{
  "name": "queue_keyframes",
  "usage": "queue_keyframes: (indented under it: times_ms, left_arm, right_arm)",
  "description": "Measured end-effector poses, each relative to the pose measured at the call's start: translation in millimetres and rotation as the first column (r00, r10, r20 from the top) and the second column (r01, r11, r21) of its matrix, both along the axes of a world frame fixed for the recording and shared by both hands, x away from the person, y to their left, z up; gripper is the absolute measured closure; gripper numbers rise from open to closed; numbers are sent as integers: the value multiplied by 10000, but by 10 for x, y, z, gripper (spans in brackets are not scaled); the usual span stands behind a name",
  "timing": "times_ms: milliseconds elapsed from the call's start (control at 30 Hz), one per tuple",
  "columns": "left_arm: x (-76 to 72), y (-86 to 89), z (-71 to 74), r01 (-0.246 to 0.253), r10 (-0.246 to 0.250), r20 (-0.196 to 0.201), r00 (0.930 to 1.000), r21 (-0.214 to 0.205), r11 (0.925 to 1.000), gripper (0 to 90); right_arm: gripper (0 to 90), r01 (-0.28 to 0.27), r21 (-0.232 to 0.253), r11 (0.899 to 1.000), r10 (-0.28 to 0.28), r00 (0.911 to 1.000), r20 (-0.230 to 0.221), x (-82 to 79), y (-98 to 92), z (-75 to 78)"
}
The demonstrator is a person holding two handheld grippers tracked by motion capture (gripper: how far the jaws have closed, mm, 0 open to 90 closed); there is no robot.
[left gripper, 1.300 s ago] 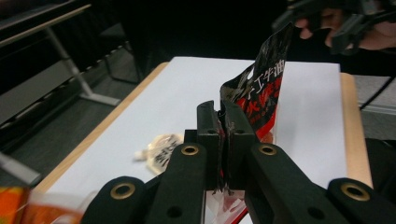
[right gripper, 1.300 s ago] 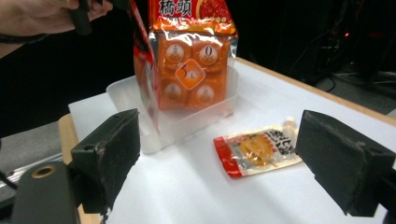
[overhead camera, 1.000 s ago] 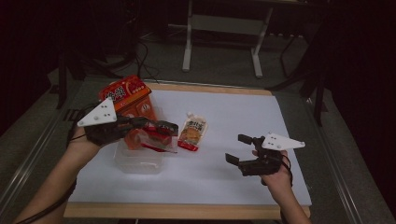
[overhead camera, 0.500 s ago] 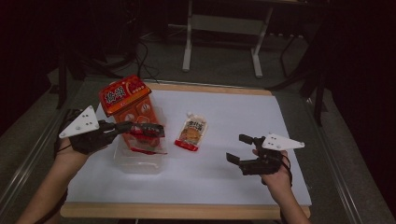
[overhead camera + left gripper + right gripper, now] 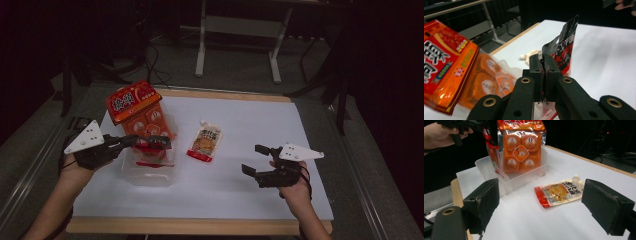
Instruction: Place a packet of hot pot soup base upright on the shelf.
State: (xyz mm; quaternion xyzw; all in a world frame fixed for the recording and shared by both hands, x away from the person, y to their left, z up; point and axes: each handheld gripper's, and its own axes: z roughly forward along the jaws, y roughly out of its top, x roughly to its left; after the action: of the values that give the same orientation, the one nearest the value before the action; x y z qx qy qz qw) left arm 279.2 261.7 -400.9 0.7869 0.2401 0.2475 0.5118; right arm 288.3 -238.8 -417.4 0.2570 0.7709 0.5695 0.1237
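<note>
My left gripper is shut on the top edge of a red and black sachet, which hangs down into a clear plastic tub at the table's left. An orange snack bag stands tilted in the tub's far end, just beyond the sachet. In the right gripper view the sachet dangles in front of that bag. A spouted orange pouch lies flat mid-table. My right gripper rests low at the right, open and holding nothing, aimed at the pouch.
The white table top has a wooden rim along its near and far edges. Beyond it are a dark floor, cables and a metal stand's legs. A hand holds the left gripper over the tub's wall.
My left gripper has moved left and down with the sachet, bringing it lower into the tub. The right gripper has stayed where it was.
</note>
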Motion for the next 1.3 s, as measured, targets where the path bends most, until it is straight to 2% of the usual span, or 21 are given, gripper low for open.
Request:
queue_keyframes:
  times_ms: [100, 300, 433, 633, 833, 1000, 1067, 1300]
  left_arm:
    - [-3, 11, -35, -9, 9, 32, 10000, 64, 10000, 877]
    - [0, 45, -169, -84, 86, -208, 9997, 89, 9999, 876]
    - [-4, 45, -278, -94, 92, -281, 9996, -97, 9999, 875]
    - [1, 40, -336, -120, 114, -262, 9996, -206, 9997, 873]
    - [1, -3, -419, -41, 41, -292, 9996, -7, 10000, 873]
    - [13, 12, -503, -10, 8, -404, 9992, -55, 10000, 870]
    - [18, 27, -532, 20, -31, -449, 9990, -263, 9997, 868]
    - [23, 64, -572, 180, -181, -105, 9998, -134, 9997, 859]
  right_arm:
    - [147, -3, -14, 10000, 3, 10000, -33, -1, 0, -6]
    - [147, -39, 66, 10000, 40, 9999, -93, 3, -4, -8]
    - [148, -18, 71, 10000, 19, 9999, -117, 9, -3, -17]
    - [148, -29, 32, 10000, 30, 9999, -124, 13, 5, -39]
    - [148, -14, 43, 10000, 15, 9997, -250, 19, 6, -66]
    - [164, -42, 65, 10000, 43, 9998, -199, 20, 1, -72]
    - [164, -59, 51, 10000, 60, 9998, -167, 22, 0, -74]
    - [181, -123, 18, 9999, 124, 9996, -259, 45, 0, -90]
